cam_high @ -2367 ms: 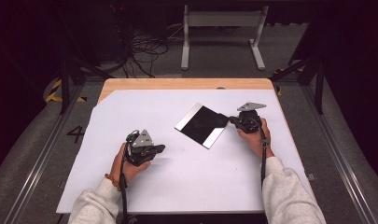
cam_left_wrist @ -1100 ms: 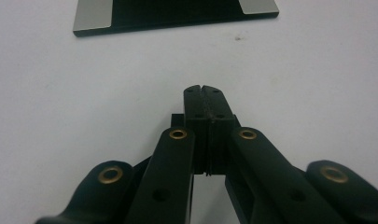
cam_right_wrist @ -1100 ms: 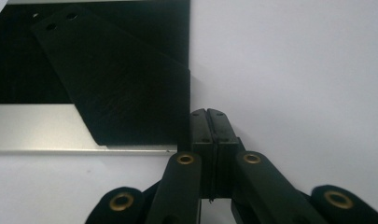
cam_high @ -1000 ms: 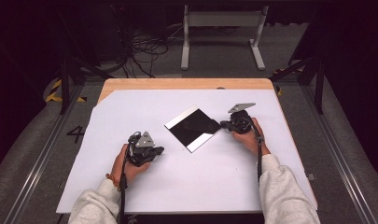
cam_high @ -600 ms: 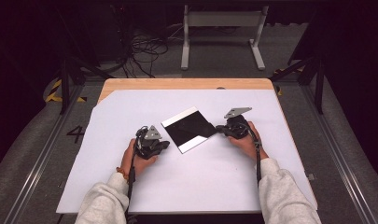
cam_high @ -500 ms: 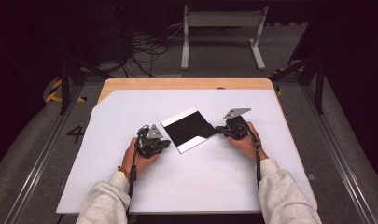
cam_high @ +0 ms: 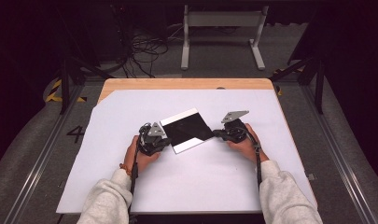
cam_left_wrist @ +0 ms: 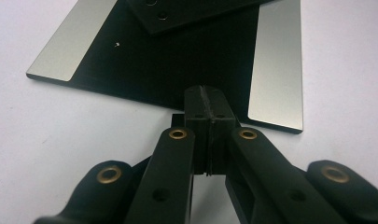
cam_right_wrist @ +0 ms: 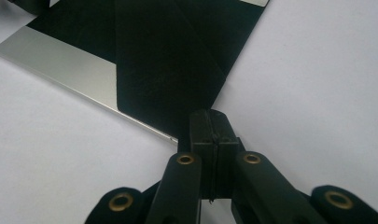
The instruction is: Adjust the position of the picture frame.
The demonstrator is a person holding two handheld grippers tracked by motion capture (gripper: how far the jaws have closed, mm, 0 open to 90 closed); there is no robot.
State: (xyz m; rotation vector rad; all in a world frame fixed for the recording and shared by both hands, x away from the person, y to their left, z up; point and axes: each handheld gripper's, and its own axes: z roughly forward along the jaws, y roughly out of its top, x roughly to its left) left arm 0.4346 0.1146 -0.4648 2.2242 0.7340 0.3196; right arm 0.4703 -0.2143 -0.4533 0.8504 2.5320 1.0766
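High view: the black-and-silver plate (cam_high: 186, 129) lies flat mid-table on the white sheet (cam_high: 191, 182), left gripper (cam_high: 164, 141) and right gripper (cam_high: 216, 134) both closed empty at opposite corners, so nudging appears underway, final placement pending.

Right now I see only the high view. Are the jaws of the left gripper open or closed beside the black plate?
Observer: Closed. In the left gripper view, the left gripper has its jaws pressed together with nothing between them, and its tips are at the edge of the black plate.
Operator: And the right gripper?
Observer: The right gripper is shut and empty as well. Its tips are at a corner of the plate, beside a silver strip.
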